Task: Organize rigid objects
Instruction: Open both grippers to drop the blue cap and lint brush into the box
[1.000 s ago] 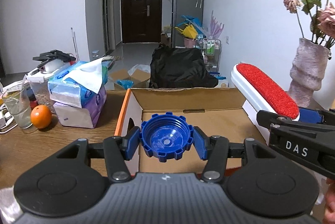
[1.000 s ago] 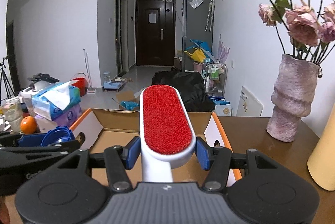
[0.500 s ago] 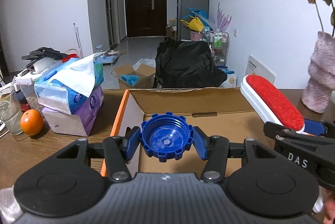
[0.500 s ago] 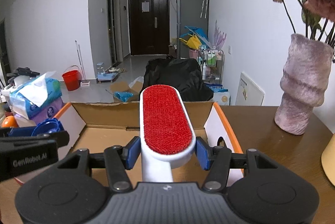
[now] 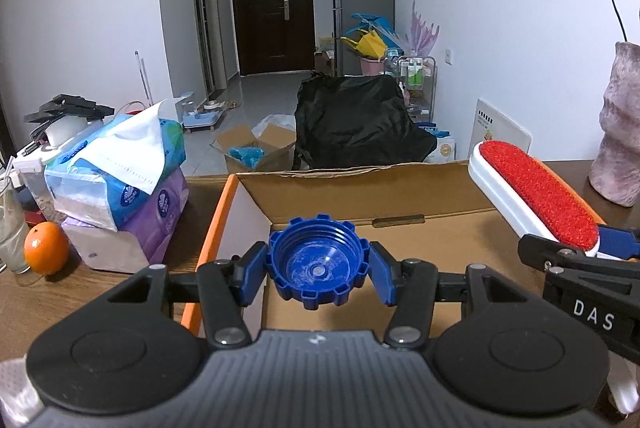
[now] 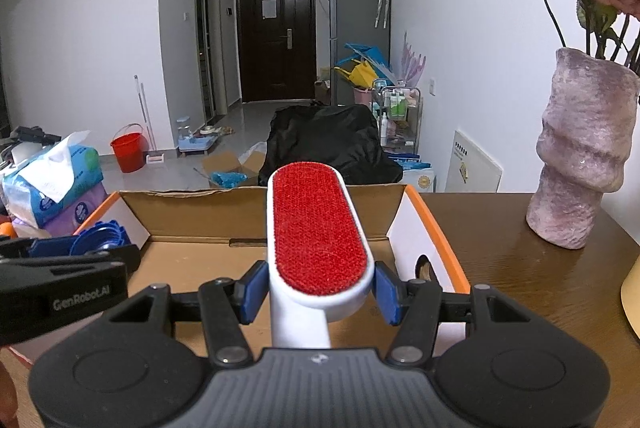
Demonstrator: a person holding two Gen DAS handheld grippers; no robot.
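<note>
My left gripper is shut on a blue notched jar lid, held over the left part of an open cardboard box with orange-edged flaps. My right gripper is shut on a white lint brush with a red pad, held over the box's right half. The brush also shows at the right of the left wrist view, and the lid at the left of the right wrist view. The box floor looks bare.
The box sits on a wooden table. Left of it are stacked tissue packs, an orange and a glass. A pinkish vase with dried roses stands to the right. A black bag lies beyond the table.
Both grippers have drawn back and lowered slightly over the box while keeping hold of the lid and the brush. The vase and flowers have shifted toward the right edge of both views.
</note>
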